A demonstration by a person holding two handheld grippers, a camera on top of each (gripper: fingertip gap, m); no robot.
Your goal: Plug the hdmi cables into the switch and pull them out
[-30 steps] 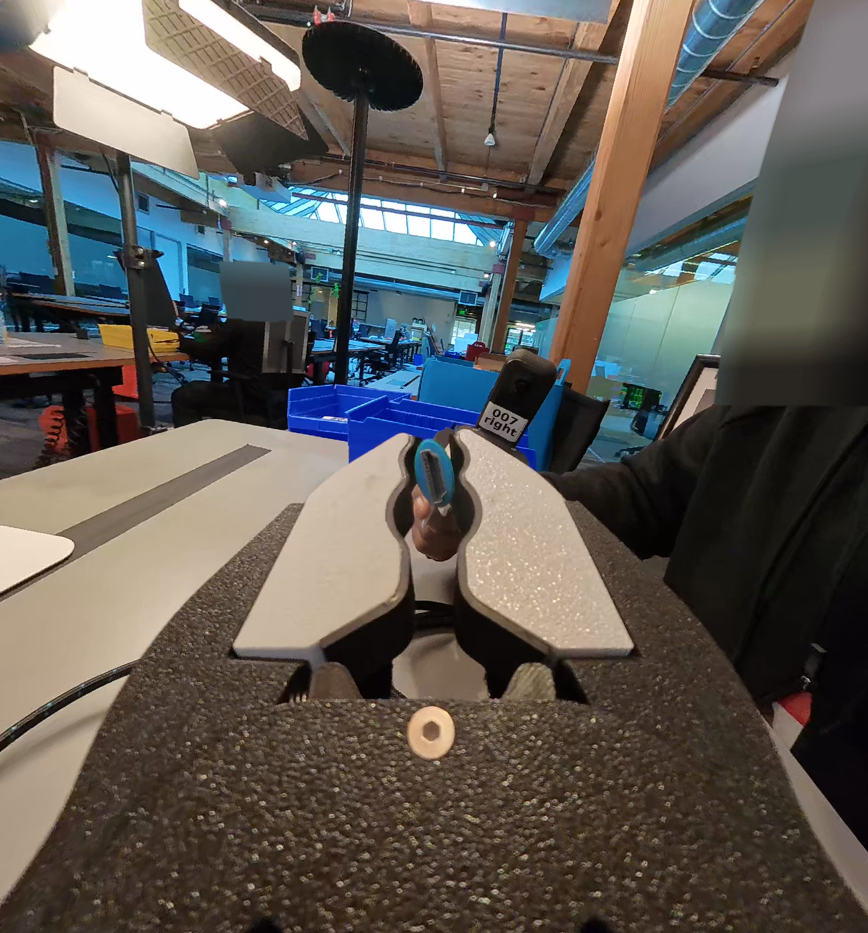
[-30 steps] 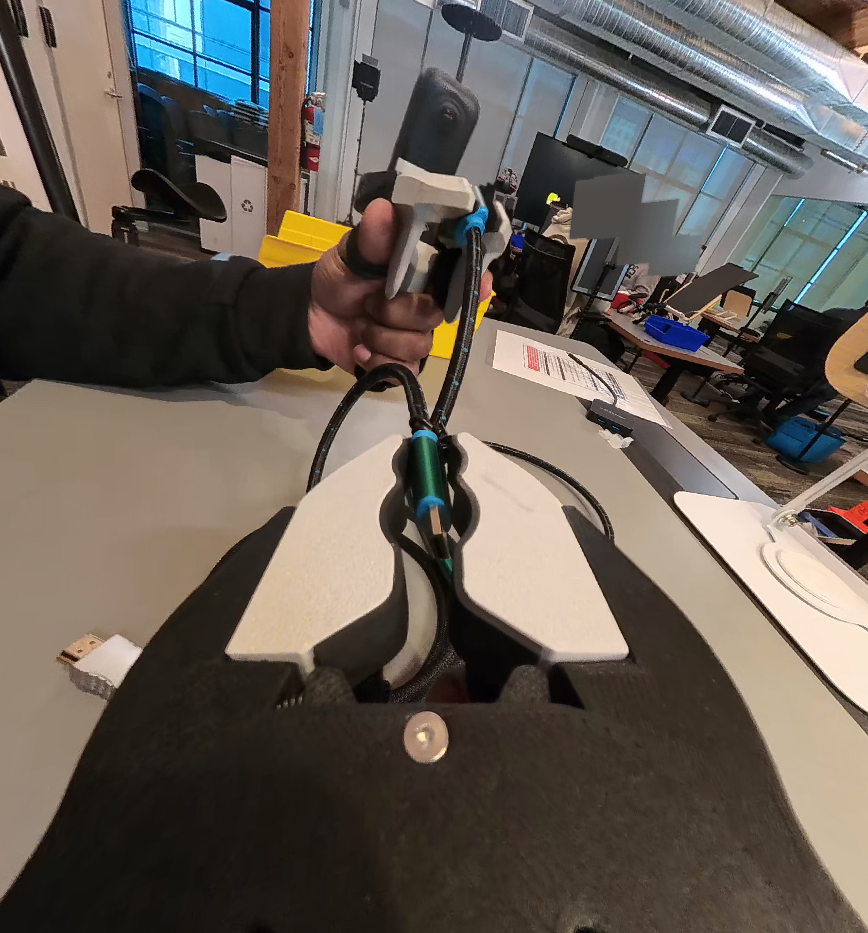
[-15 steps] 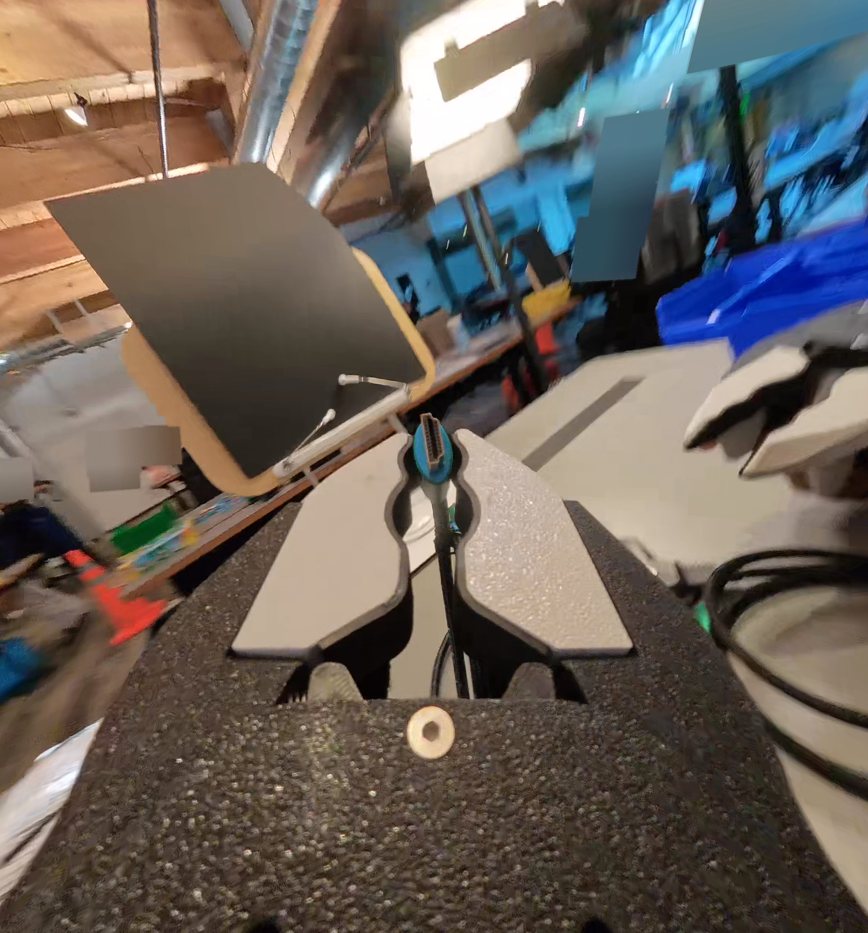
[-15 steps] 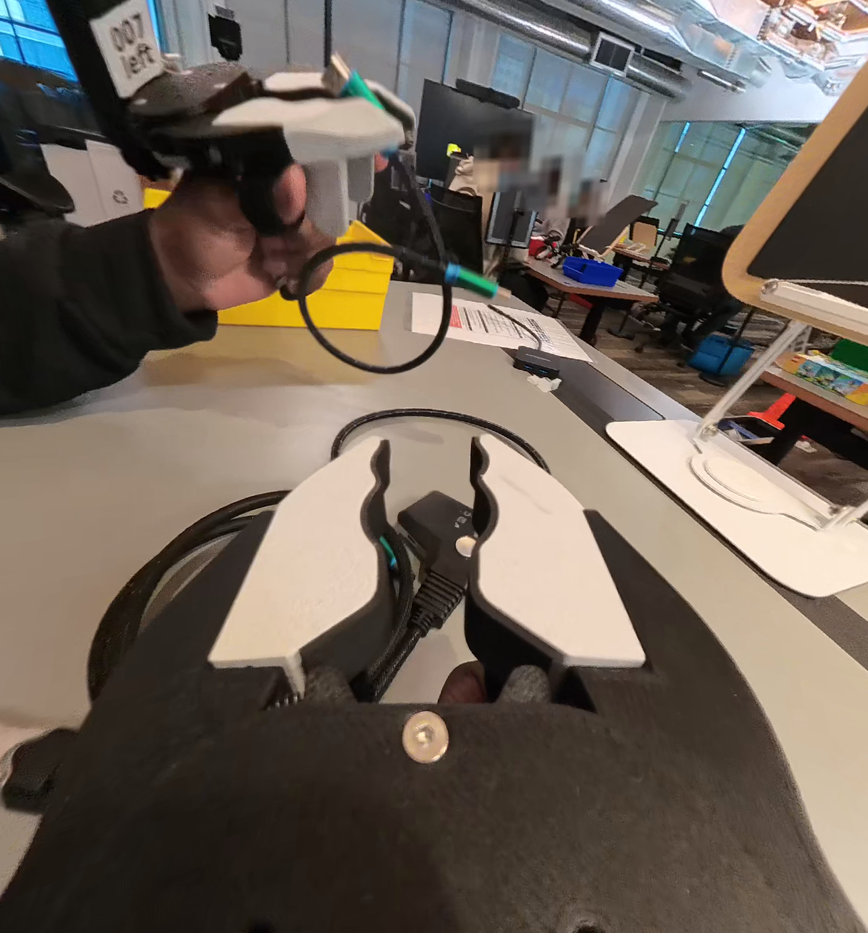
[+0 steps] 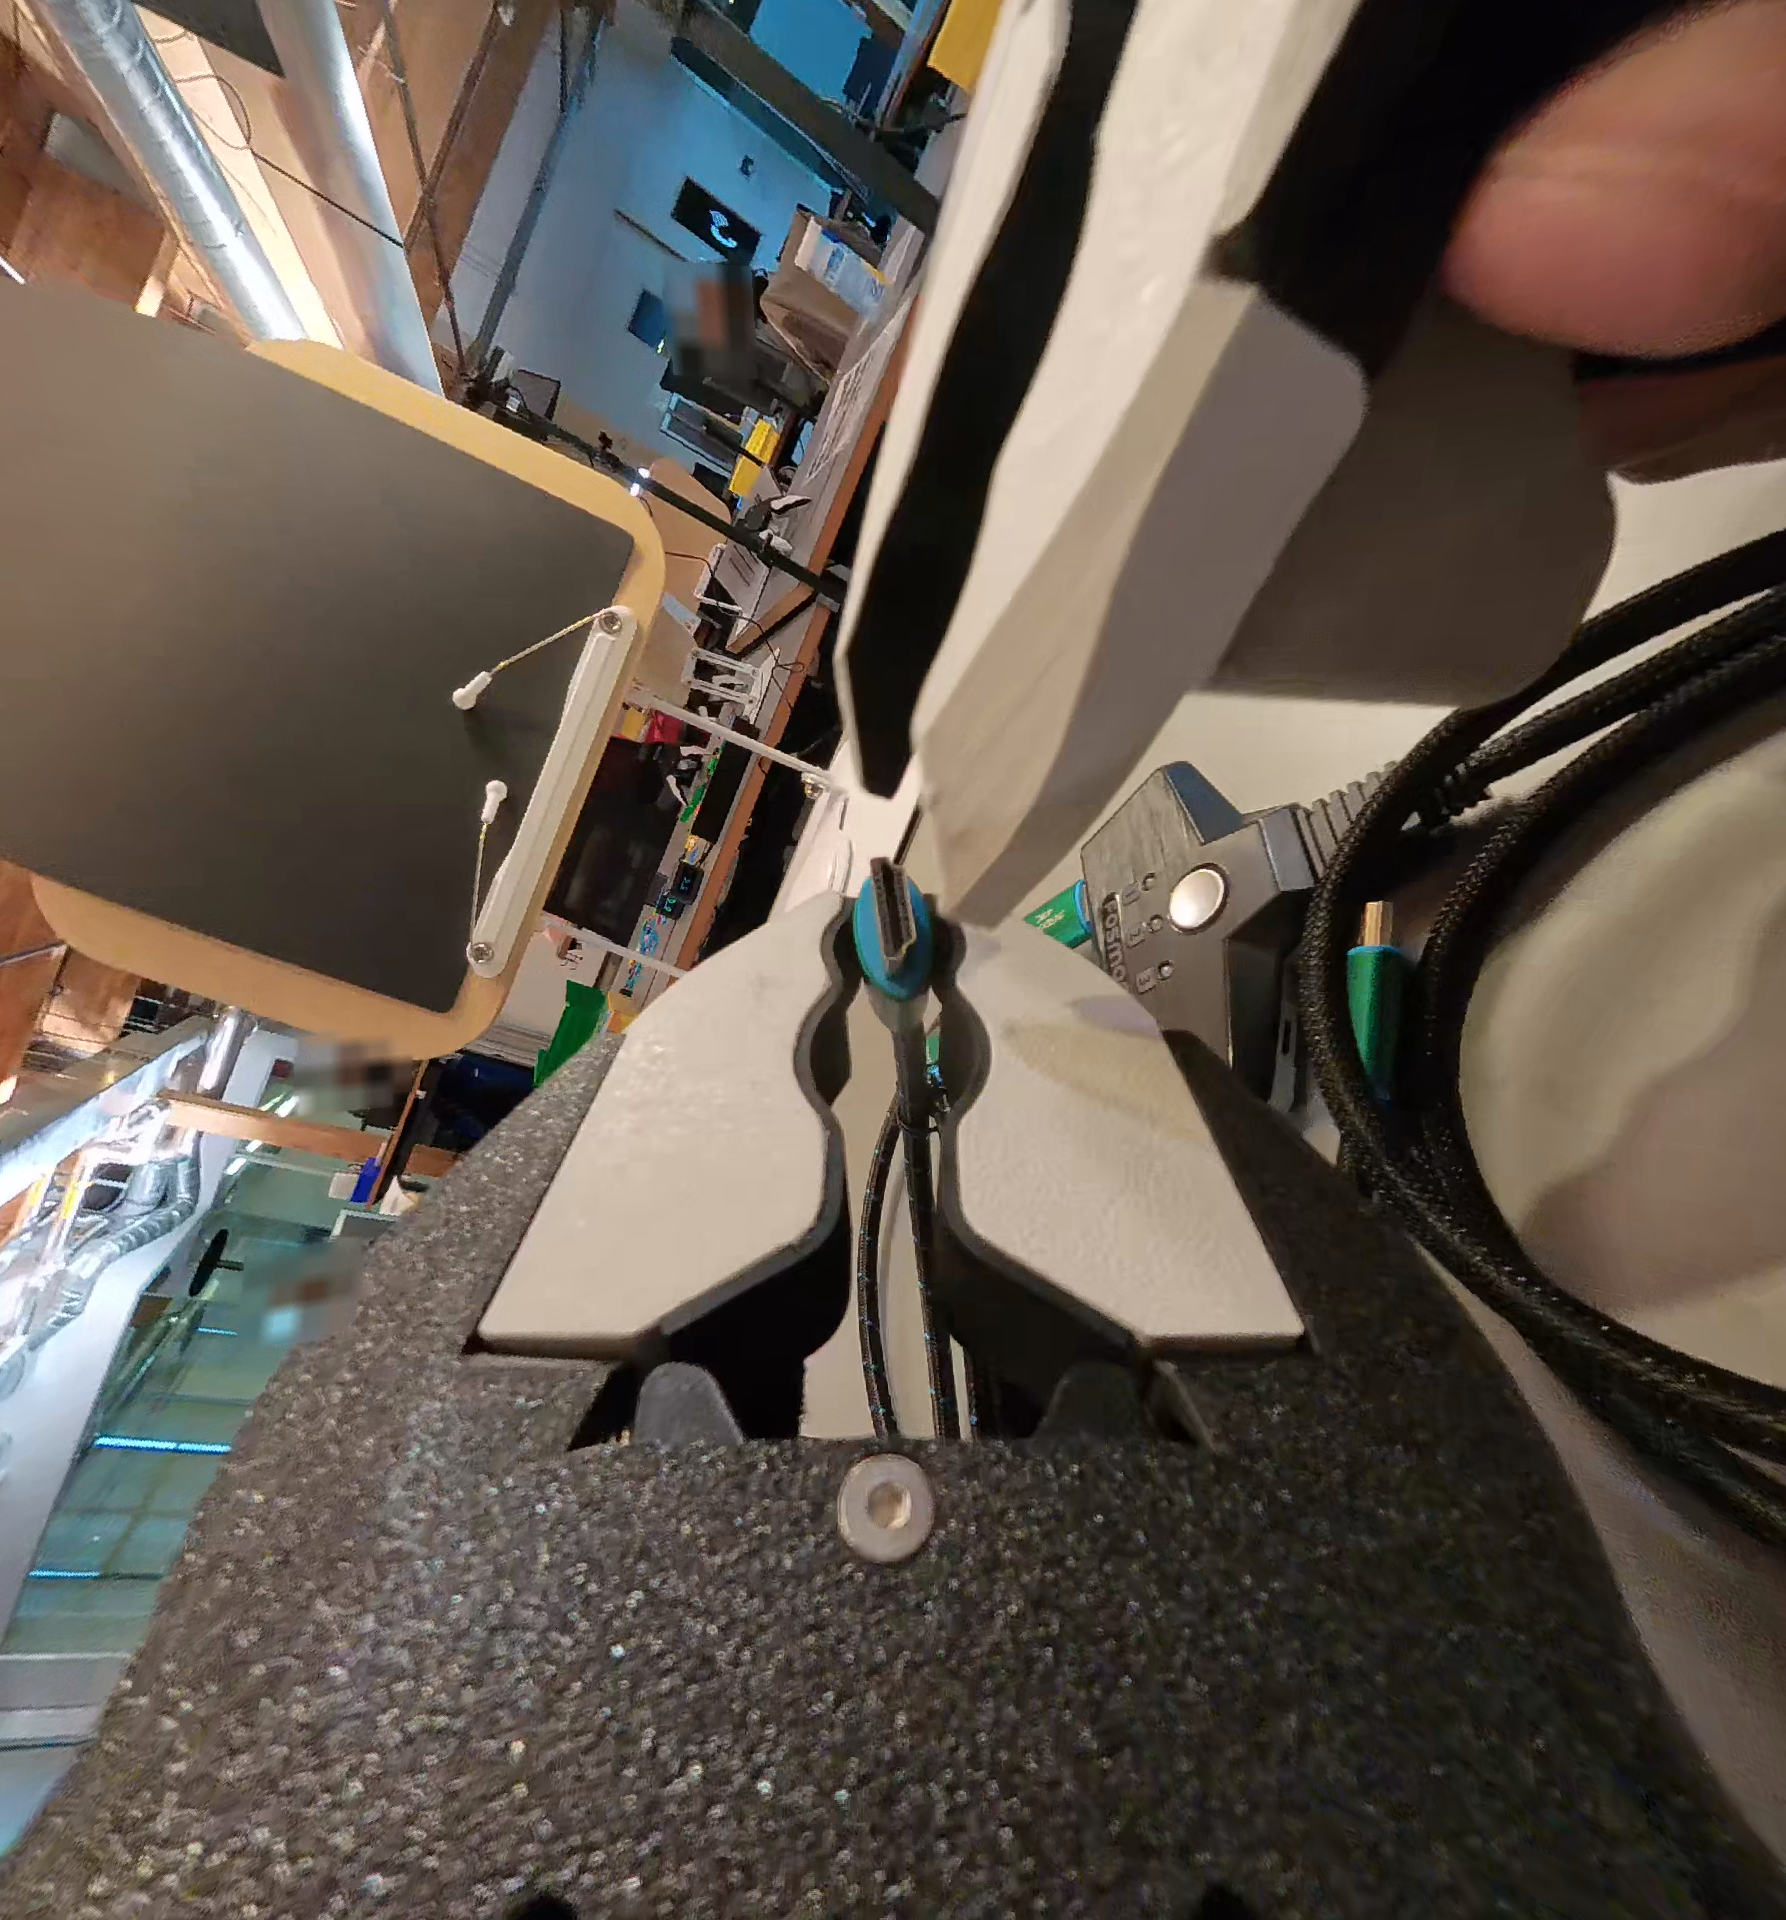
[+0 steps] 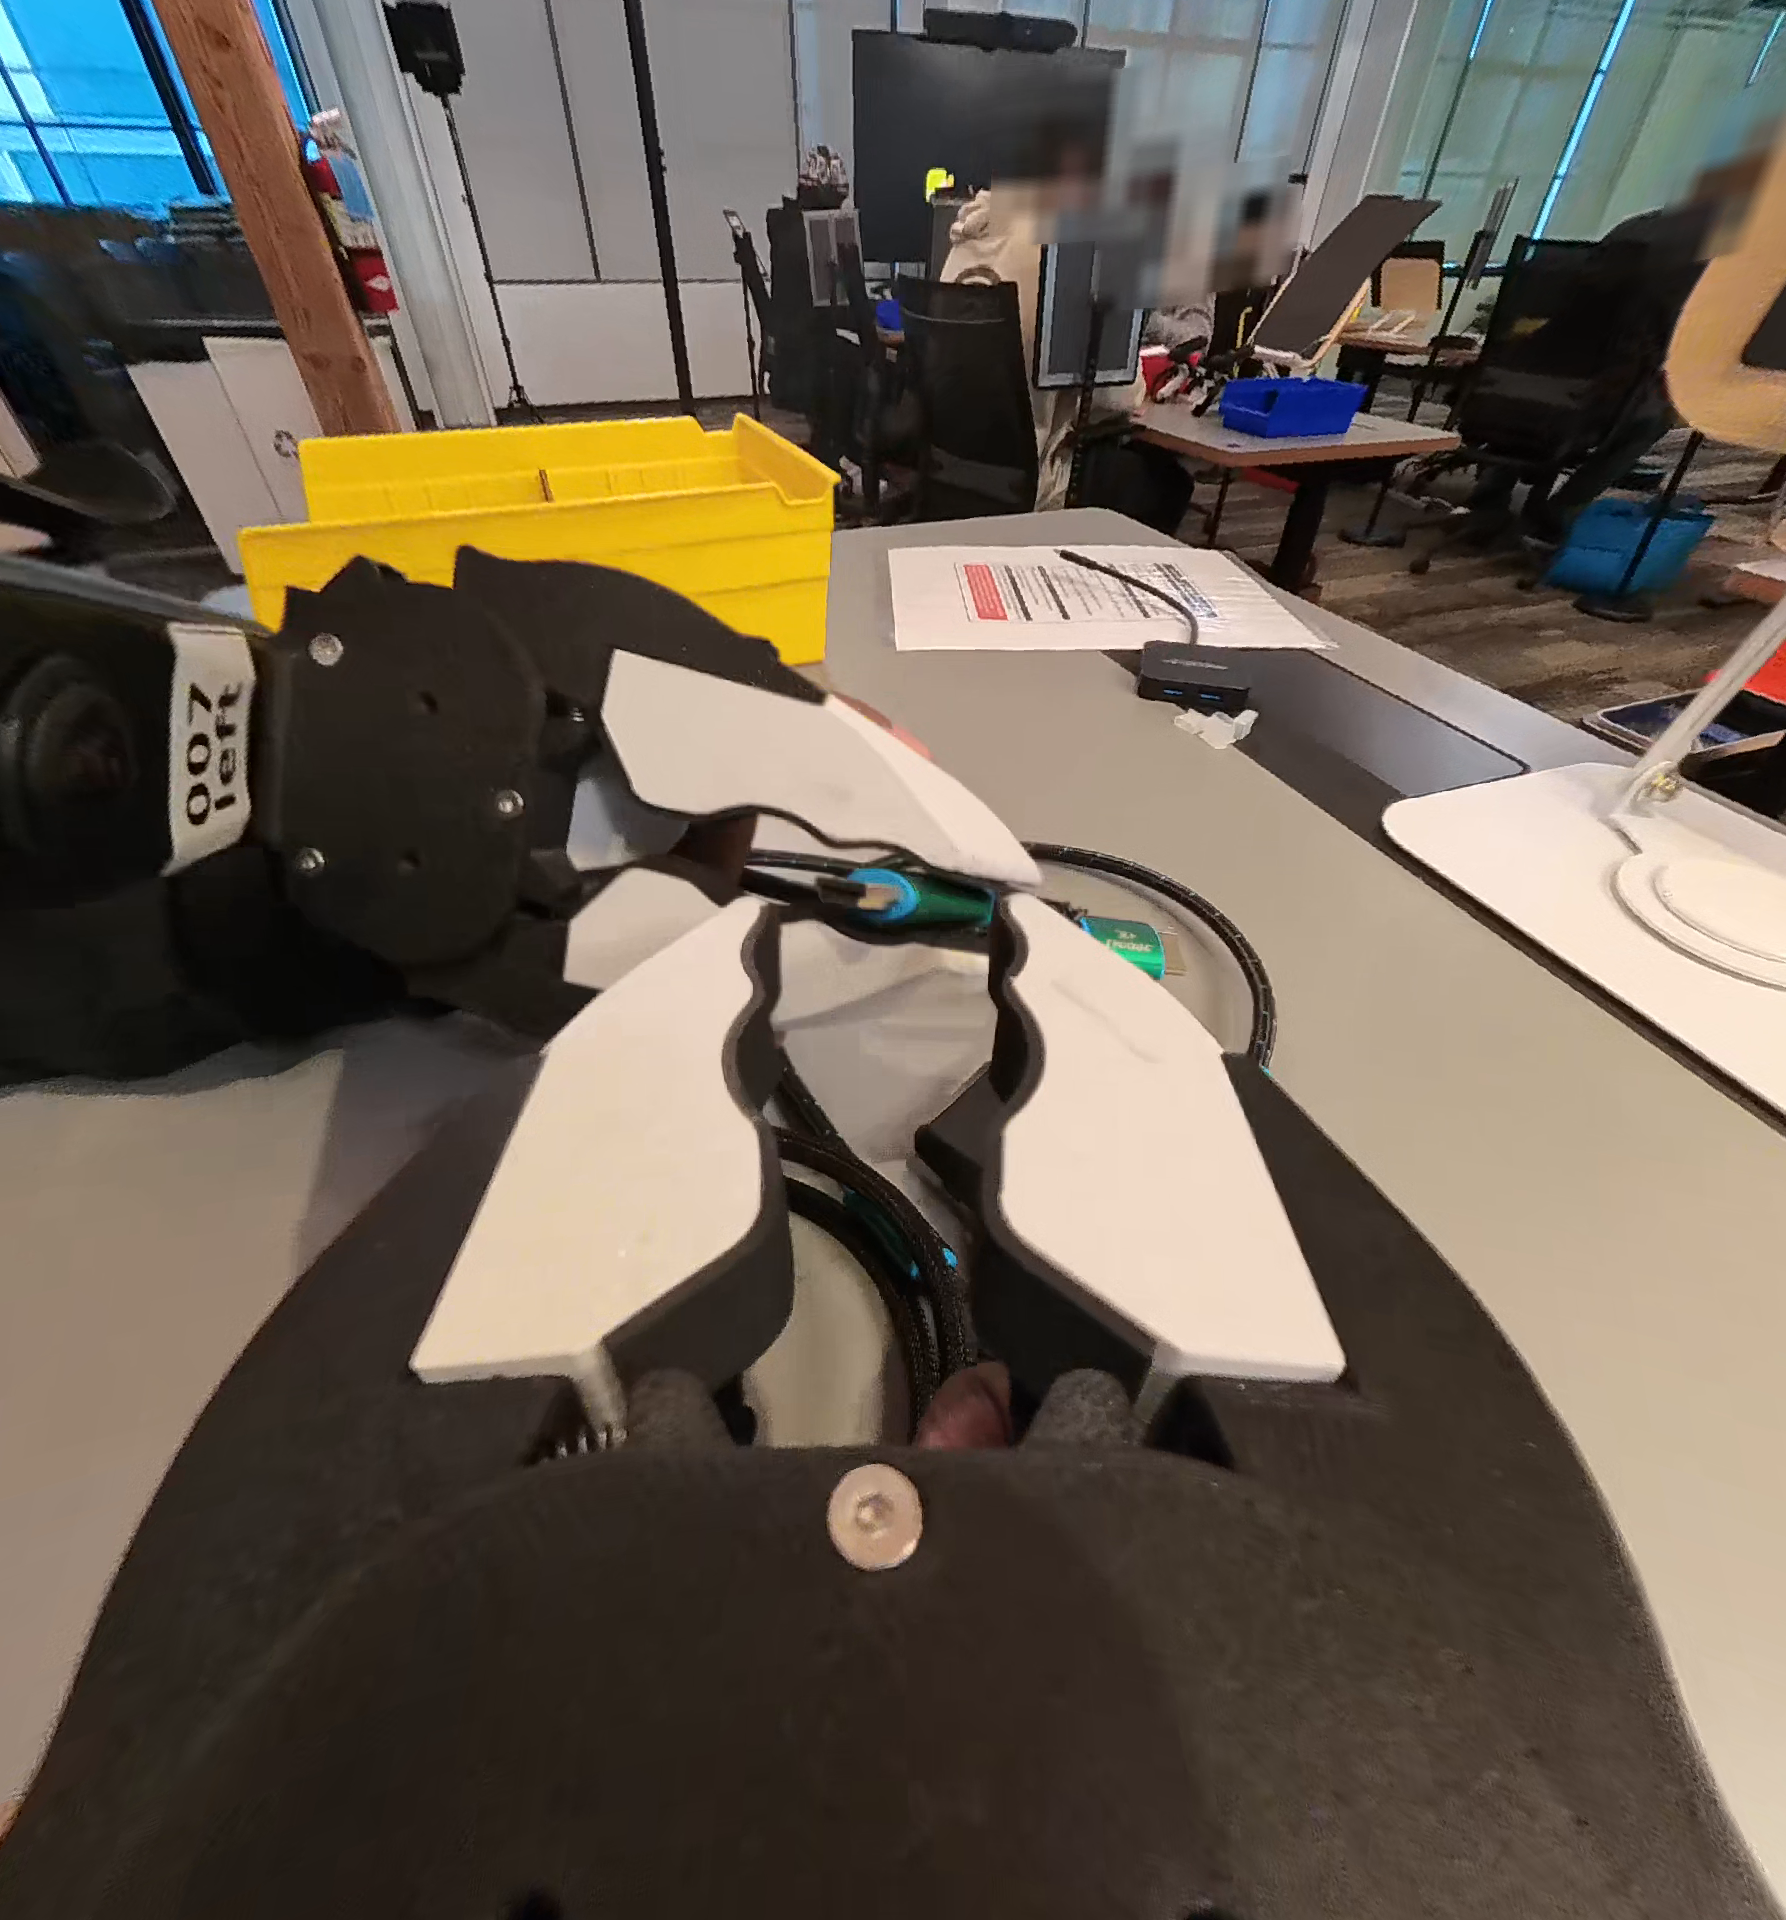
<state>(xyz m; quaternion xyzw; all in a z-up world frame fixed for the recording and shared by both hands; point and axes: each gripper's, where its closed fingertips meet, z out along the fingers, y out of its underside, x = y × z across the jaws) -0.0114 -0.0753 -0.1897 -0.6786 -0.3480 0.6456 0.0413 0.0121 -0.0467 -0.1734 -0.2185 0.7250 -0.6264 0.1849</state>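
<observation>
An HDMI plug with a blue collar (image 5: 891, 933) sits pinched between the tips of the left gripper (image 5: 894, 966), its metal end pointing forward and its braided black cable (image 5: 873, 1278) running back between the two grey fingers (image 5: 697, 1143). The fingers are clenched on the plug. From the right wrist view the same left gripper (image 6: 899, 883) lies on its side, low over the table (image 6: 1440, 1143), the plug (image 6: 873, 896) jutting toward the right gripper.

Just beside the plug, the black HDMI switch (image 5: 1195, 914) rests on the table with its round silver button (image 5: 1195, 891) facing up, a thick black lead leaving its far end. A second green-bodied plug (image 5: 1377, 992) lies next to the switch among loops of black braided cable (image 5: 1491, 1195); the right wrist view shows another green plug (image 6: 1133, 945) lying on the table near the coil.

The right gripper (image 6: 884, 966) hovers over the coil with its fingers (image 6: 619, 1174) spread wide apart, holding nothing. In the left wrist view it (image 5: 1076, 520) looms close above the switch, a person's fingertip visible on its handle.

Farther out stand a yellow bin (image 6: 556, 540), a printed sheet (image 6: 1097, 597), a small black hub (image 6: 1195, 665) and a white stand base (image 6: 1647, 904) carrying a wood-rimmed dark panel (image 5: 245, 644).
</observation>
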